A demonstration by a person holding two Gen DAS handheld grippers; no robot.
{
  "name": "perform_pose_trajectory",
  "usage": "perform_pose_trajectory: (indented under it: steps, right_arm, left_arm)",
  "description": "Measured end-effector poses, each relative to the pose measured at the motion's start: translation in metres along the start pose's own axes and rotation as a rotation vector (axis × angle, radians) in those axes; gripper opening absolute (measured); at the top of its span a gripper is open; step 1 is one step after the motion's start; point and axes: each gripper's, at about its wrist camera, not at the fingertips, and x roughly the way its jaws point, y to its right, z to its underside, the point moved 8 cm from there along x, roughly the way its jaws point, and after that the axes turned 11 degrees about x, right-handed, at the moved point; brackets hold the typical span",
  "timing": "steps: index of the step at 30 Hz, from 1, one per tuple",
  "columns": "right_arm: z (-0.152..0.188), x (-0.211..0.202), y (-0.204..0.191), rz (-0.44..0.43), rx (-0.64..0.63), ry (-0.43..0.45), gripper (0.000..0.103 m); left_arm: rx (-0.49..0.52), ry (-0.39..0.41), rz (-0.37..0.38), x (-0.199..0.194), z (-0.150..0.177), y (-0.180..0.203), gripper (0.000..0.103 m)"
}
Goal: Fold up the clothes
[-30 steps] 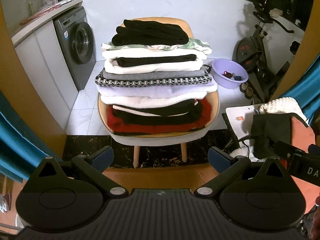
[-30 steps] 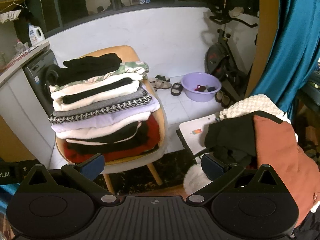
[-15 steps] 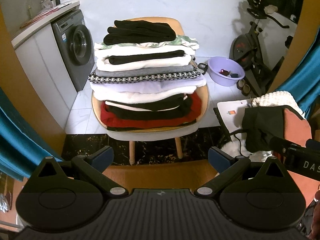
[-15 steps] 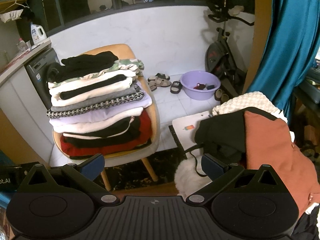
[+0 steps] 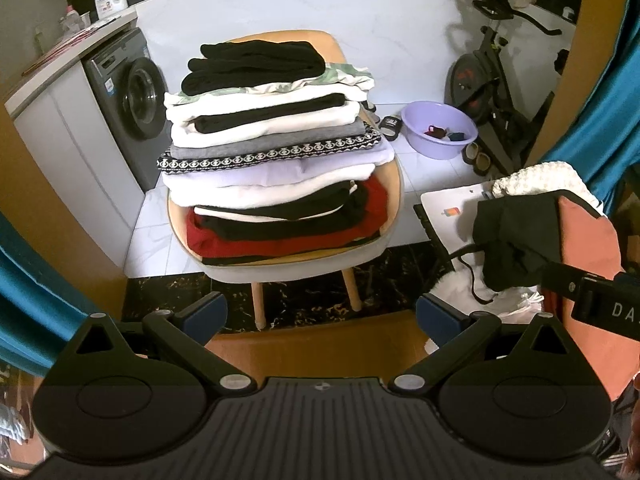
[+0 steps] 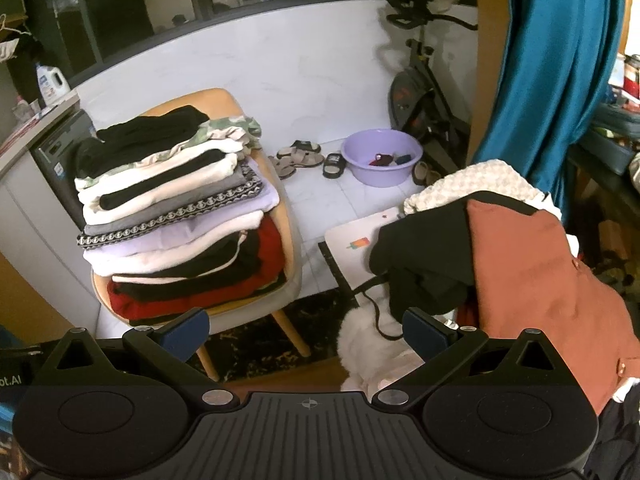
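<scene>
Left gripper [image 5: 320, 314] spread wide, empty, facing chair [image 5: 384, 184]. Right gripper [image 6: 306, 330] also spread wide, empty. Tall stack of folded clothes [image 5: 272, 152] on chair seat, black item on top, red near bottom. Unfolded pile right of chair: rust-coloured garment [image 6: 532, 280] and black garment [image 6: 424, 256] draped over cream knit. Purple basin [image 6: 382, 156] on far floor. Washing machine [image 5: 124, 100] left.
</scene>
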Motion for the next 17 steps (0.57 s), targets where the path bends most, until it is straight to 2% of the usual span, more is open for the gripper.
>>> perform_pose_trajectory:
  steps: [10, 17]
  right_arm:
    - [0.0030, 0.0022, -0.0027, 0.005, -0.007, -0.009, 0.102]
    - [0.0010, 0.0057, -0.0076, 0.002, -0.019, -0.015, 0.102]
  left_arm:
    - [-0.006, 0.002, 0.003, 0.0028, -0.0014, -0.0016, 0.103]
    - [-0.003, 0.038, 0.017, -0.0015, -0.0052, -0.0021, 0.103]
